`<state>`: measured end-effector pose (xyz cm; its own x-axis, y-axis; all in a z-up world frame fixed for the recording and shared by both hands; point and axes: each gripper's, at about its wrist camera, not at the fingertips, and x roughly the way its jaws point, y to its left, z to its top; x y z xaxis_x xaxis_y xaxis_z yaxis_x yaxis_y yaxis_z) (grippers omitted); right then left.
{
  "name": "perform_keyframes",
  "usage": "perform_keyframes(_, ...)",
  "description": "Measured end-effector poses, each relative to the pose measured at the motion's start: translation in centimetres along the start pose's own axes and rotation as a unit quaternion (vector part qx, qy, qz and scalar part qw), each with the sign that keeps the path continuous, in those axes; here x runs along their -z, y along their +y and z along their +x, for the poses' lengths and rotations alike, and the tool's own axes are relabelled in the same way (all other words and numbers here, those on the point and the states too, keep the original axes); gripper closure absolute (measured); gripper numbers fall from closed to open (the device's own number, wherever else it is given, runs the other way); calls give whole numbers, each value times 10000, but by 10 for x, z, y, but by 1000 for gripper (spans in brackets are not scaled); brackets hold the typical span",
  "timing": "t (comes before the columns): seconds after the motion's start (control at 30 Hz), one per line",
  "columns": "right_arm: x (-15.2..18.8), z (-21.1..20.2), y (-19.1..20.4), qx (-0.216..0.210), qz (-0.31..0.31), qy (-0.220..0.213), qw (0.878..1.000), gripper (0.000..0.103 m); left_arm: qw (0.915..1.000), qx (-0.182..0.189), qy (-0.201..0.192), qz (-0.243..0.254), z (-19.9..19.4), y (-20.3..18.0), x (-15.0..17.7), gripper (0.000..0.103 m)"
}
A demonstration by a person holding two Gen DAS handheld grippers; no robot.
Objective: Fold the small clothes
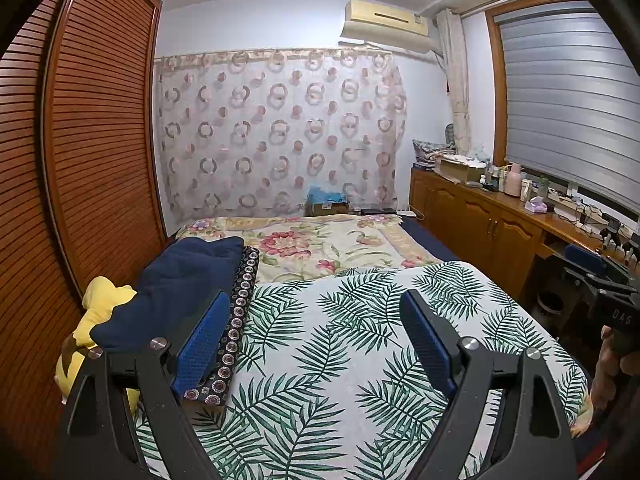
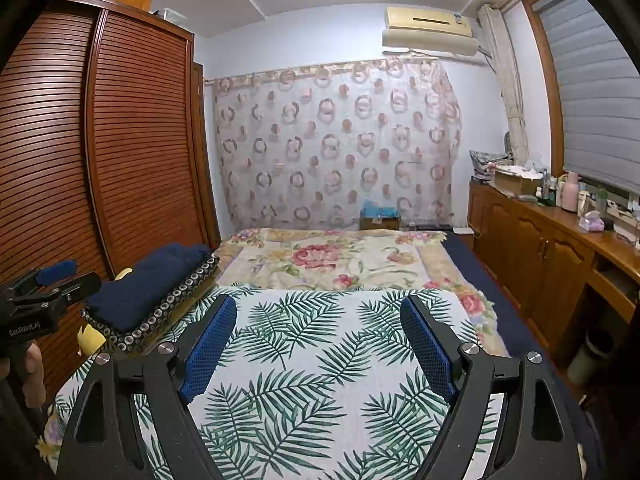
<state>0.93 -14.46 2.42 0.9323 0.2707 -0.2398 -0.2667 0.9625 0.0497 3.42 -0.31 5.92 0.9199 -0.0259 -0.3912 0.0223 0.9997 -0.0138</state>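
Both the left gripper [image 1: 316,312] and right gripper [image 2: 318,318] hang over the leaf sheet [image 1: 340,340], jaws wide apart, holding nothing. Left of the sheet, folded blue clothes [image 1: 180,284] lie on a dotted cloth [image 1: 240,312], beside a yellow toy [image 1: 100,300].

Left tool [image 1: 316,300], right tool [image 2: 318,306]: both agape.

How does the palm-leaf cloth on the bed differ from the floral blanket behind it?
The palm-leaf cloth shows green fronds on white; the floral blanket shows pink and red flowers on cream. The palm-leaf cloth lies nearer, under both open grippers, and its far edge overlaps the floral blanket, which reaches toward the curtain. The folded dark pile rests at the left edge of the palm-leaf cloth, not on the floral blanket. Both are spread flat on the bed.
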Motion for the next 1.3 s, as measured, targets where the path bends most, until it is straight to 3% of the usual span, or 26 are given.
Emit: perform_keyframes(1.3,-3,-3,-17,-33,-39,28,10000,18,10000,-3,-14,-23,1,1,2,16)
